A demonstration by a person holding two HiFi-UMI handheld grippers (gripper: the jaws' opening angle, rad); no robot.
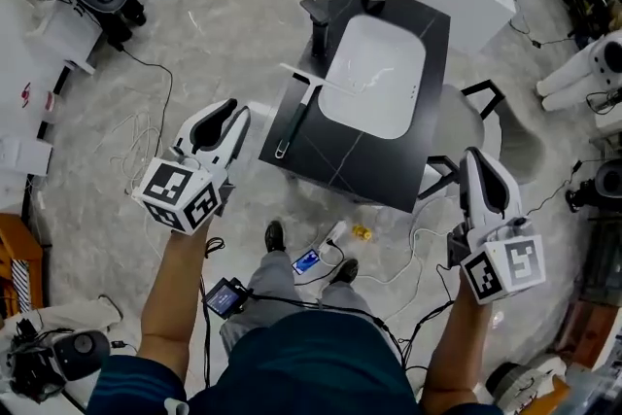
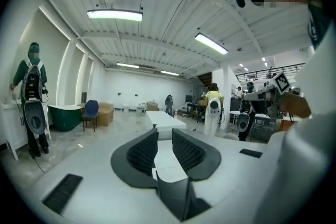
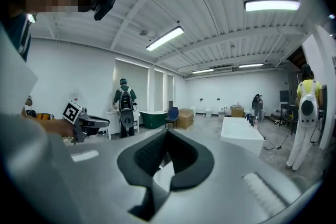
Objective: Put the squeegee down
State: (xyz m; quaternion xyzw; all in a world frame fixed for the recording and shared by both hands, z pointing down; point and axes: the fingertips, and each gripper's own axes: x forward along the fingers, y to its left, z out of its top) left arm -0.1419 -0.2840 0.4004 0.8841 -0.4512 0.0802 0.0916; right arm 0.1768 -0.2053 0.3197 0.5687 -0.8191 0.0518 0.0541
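A black stone-look vanity top [image 1: 389, 172] with an inset white rounded basin [image 1: 374, 78] is observed on the floor. The left gripper [image 1: 236, 112] is seen released and empty, the right gripper [image 1: 473, 156] clenched on nothing. The dark-handled, white-bladed squeegee [image 1: 294, 120] is found lying on the top's left edge, beside the basin, well apart from both grippers.

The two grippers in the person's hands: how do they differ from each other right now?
The left gripper has its jaws apart with a clear gap; the right gripper has its jaws meeting at the tips. In the head view the left gripper leans toward the counter, while the right gripper points nearly straight ahead. Both are empty; the squeegee lies on the counter.
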